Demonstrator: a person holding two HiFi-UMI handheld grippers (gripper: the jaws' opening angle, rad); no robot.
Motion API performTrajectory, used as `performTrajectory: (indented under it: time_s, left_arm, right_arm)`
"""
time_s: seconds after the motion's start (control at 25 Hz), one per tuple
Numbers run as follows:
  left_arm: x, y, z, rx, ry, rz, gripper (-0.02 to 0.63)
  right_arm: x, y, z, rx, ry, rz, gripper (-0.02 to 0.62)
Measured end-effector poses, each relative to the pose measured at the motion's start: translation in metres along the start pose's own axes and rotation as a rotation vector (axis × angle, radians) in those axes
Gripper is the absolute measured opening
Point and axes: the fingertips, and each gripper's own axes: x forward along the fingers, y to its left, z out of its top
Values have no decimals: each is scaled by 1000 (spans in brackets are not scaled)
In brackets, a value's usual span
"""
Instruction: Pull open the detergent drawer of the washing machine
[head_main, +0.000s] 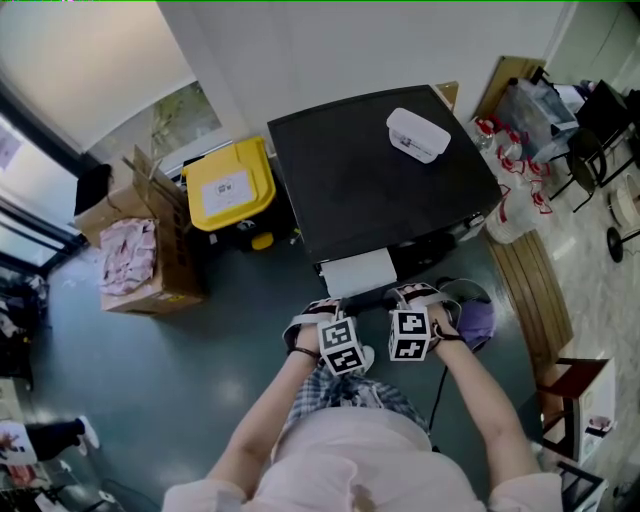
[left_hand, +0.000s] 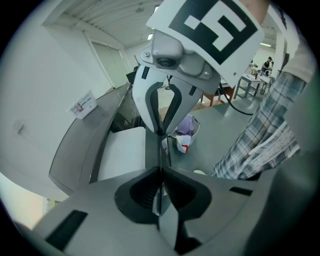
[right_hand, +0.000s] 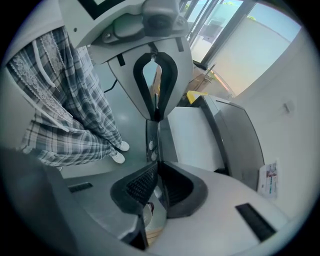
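Observation:
The washing machine (head_main: 385, 180) has a black top. Its white detergent drawer (head_main: 357, 272) stands pulled out toward me. The drawer's thin dark front panel (left_hand: 160, 150) runs edge-on between both grippers. My left gripper (head_main: 338, 345) and right gripper (head_main: 412, 333) sit side by side at the drawer's front, facing each other. In the left gripper view my left gripper (left_hand: 160, 192) is shut on the panel, with the right gripper (left_hand: 162, 122) opposite it. In the right gripper view my right gripper (right_hand: 157, 192) pinches the same panel (right_hand: 152, 142). The white drawer body (right_hand: 192, 137) lies beside it.
A white box (head_main: 418, 133) lies on the machine's top. A yellow-lidded bin (head_main: 230, 185) and a cardboard box (head_main: 130, 260) with pink cloth stand left of it. Bottles (head_main: 510, 160), a wooden bench (head_main: 535, 290) and a purple bag (head_main: 478, 320) are on the right.

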Motion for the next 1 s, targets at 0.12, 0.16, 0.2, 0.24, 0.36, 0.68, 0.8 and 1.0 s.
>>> performTrajectory:
  time_s: [0.12,0.16,0.2,0.24,0.36,0.68,0.8,1.0]
  left_arm:
    - [-2,-6,0,8,-2,-12,52]
    - [-2,-7,0,10,-3,-15,52]
    - [-3,-8,0,12,-5,-19,52]
    - [-3,-9,0,14,-6,-21,52]
    - [-4,-13,0,21,-9,-26,52]
    - [-4,-19,2,34,-8,-38,52]
    - [-4,-20,2,44,-6,-35,52]
    - [-4,-21,2,45,-8,-39,52]
  right_arm:
    - [-2,6,0,-4,6,15,54]
    - [-2,7,0,-4,6,17,54]
    - [-3,7,1,-3,5,18,54]
    - [-3,8,1,-1,5,19,54]
    - [-3,12,1,0,11,24,54]
    - [-5,17,-1,5,6,48,54]
    - [-5,19,-1,-3,7,64,52]
    - [-6,20,-1,7,-4,87,52]
